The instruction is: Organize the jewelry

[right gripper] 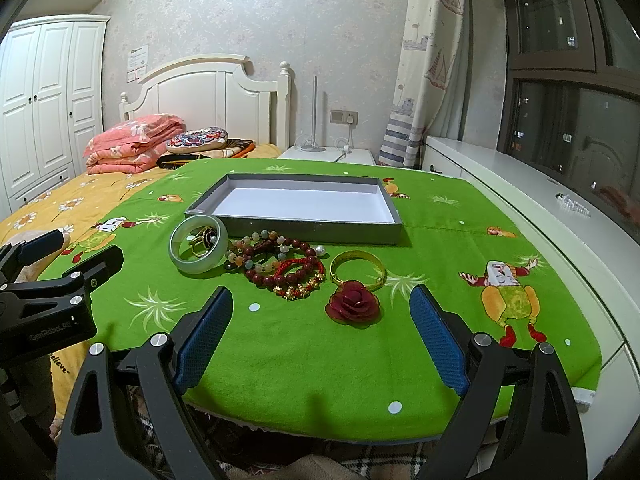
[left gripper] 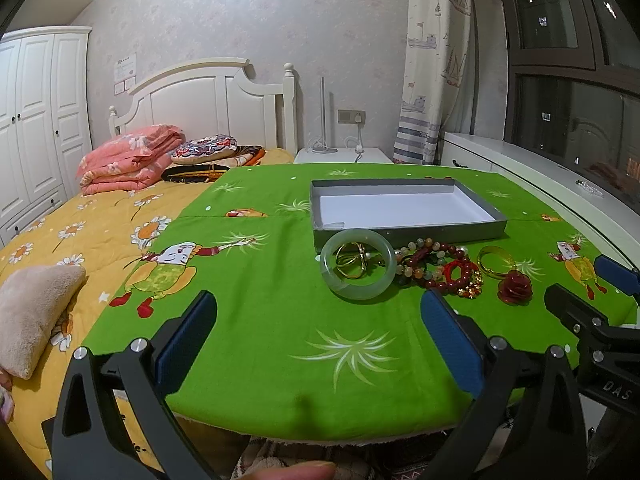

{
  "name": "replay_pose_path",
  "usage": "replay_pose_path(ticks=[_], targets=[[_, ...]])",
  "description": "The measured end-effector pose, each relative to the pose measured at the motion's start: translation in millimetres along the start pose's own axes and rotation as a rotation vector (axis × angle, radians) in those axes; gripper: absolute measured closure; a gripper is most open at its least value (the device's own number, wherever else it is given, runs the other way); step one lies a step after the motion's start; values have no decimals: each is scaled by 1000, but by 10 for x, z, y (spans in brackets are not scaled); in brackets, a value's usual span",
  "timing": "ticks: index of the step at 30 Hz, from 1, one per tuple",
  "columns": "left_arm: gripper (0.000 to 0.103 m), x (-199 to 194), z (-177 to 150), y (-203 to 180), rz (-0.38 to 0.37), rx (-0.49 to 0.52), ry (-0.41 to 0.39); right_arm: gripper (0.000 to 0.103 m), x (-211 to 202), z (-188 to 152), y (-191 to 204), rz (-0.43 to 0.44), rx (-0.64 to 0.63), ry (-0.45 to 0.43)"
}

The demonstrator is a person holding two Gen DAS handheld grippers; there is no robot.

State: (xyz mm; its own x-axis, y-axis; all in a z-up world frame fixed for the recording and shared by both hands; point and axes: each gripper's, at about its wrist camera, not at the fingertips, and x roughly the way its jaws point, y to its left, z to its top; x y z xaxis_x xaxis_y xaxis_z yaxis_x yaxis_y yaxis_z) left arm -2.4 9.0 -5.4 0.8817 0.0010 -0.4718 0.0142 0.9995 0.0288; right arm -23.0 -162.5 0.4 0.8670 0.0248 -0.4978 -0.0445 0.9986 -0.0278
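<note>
A shallow grey box [left gripper: 408,230] [right gripper: 312,230] with a white floor lies on the green cloth. In front of it sits the jewelry: a pale jade bangle [left gripper: 357,290] [right gripper: 198,266] with gold rings inside it, red and mixed bead bracelets [left gripper: 436,266] [right gripper: 286,268], a gold bangle [left gripper: 496,264] [right gripper: 358,268] and a red rose brooch [left gripper: 515,287] [right gripper: 354,302]. My left gripper [left gripper: 320,308] hovers open just short of the jade bangle. My right gripper [right gripper: 322,304] is open, its fingers either side of the rose and nearer than it.
The green cloth [left gripper: 260,320] [right gripper: 280,340] covers a small table beside a bed with a yellow quilt [left gripper: 92,232]. Folded pink bedding [left gripper: 128,160] lies by the headboard. A white window ledge [right gripper: 520,184] runs along the right.
</note>
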Motion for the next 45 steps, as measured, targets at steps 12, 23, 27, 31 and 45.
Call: replay_pose_path(ticks=[12, 23, 27, 31, 45], targets=[[5, -23, -8, 28, 2, -8, -6, 18, -10, -4, 4, 3, 4, -5], [5, -28, 50, 0, -5, -14, -17, 18, -9, 0, -4, 3, 5, -3], [5, -35, 45, 1, -12, -16, -18, 18, -12, -1, 1, 3, 6, -3], [5, -44, 52, -8, -26, -22, -19, 18, -10, 6, -19, 4, 7, -3], [5, 68, -4, 14, -13, -30, 59, 18, 58, 4, -193, -14, 57, 14]])
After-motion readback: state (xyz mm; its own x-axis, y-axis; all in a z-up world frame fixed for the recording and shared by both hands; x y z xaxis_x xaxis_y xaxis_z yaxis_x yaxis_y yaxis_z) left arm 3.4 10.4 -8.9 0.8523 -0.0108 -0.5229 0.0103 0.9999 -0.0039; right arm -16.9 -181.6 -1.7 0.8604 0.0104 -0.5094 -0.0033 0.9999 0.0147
